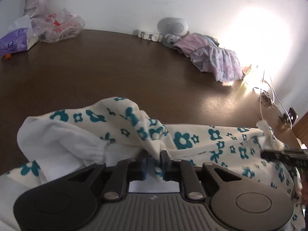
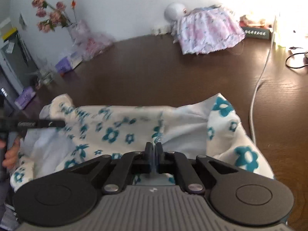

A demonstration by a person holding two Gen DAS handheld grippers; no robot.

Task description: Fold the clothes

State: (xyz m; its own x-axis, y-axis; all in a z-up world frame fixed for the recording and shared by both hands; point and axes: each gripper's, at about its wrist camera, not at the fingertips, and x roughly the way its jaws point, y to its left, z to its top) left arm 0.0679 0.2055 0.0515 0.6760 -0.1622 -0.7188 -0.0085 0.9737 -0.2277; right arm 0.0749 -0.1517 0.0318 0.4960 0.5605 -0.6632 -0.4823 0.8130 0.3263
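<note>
White fleece garment with teal flowers (image 1: 184, 140) bunched on dark brown wooden table (image 1: 96, 63); left gripper (image 1: 154, 163) and right gripper (image 2: 154, 154) each pinch its fabric.

A cream garment (image 1: 192, 136) printed with teal flowers lies crumpled at the near edge of the dark brown table (image 1: 115, 67), its plain white inner side partly turned out. A folded pink floral garment (image 2: 207, 32) lies at the table's far edge, against the wall.
</note>
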